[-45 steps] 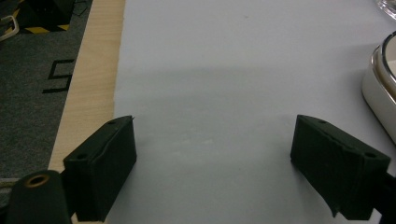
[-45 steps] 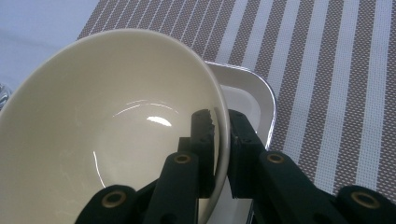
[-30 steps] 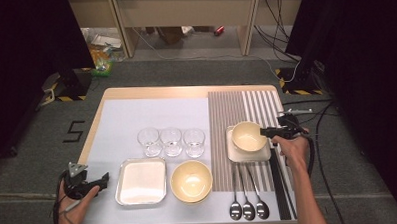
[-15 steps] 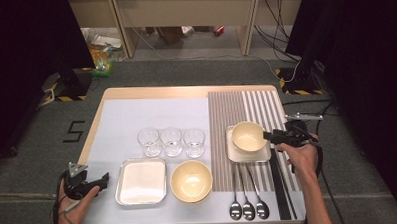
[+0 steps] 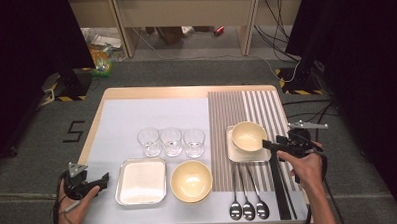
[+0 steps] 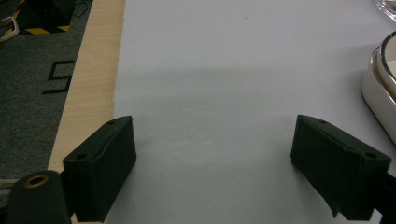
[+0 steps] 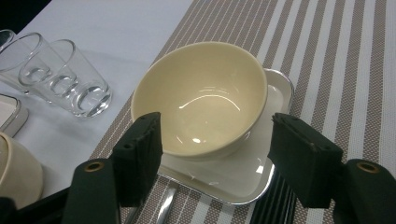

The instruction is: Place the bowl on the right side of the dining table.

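Right gripper (image 7: 212, 154) backing off the cream bowl (image 7: 201, 95)

Its jaws have just been opening and stand wide, empty; the bowl sits just beyond them on a small tray (image 7: 243, 182). Probably glazed, slippery, breakable: pinch its rim. Left gripper (image 6: 229, 172) wide, empty.

R gripper (image 5: 267, 145) held level in R hand (image 5: 304, 164), forearm in from bottom edge; jaws have just been opening, now wide apart, gripping nothing. L gripper (image 5: 105, 178) level in L hand (image 5: 75, 200), jaws wide, empty.
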### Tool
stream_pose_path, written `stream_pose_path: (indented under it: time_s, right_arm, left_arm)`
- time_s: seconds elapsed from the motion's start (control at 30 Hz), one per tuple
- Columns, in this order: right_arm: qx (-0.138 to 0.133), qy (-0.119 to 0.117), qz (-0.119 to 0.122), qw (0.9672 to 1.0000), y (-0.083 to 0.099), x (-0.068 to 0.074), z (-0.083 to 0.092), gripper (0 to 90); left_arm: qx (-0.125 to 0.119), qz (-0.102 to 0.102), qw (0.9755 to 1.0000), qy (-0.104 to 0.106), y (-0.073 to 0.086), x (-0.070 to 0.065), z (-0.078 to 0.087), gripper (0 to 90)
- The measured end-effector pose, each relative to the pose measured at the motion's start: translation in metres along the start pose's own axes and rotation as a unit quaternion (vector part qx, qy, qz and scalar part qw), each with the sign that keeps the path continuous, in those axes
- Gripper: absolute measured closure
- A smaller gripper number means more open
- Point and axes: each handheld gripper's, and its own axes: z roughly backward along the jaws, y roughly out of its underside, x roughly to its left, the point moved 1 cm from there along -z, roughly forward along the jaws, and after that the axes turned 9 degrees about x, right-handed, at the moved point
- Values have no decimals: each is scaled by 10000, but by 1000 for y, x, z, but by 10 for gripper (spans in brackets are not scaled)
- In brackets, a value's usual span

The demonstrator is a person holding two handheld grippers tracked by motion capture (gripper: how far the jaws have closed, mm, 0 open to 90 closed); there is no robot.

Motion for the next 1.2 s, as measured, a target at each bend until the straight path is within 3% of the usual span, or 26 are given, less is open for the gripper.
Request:
stream_pose_path:
  time_s: [0.3,0.9,1.2]
  right_arm:
    - [48,144,166,9997,12,5,4,319]
    - [95,49,316,9994,31,18,8,325]
    - [156,-67,323,9993,42,17,7,341]
  left_arm:
    - [3,-5,10000,12,0,0,0,122]
    - [2,-1,10000,21,0,0,0,123]
    - [4,-1,10000,29,0,0,0,122]
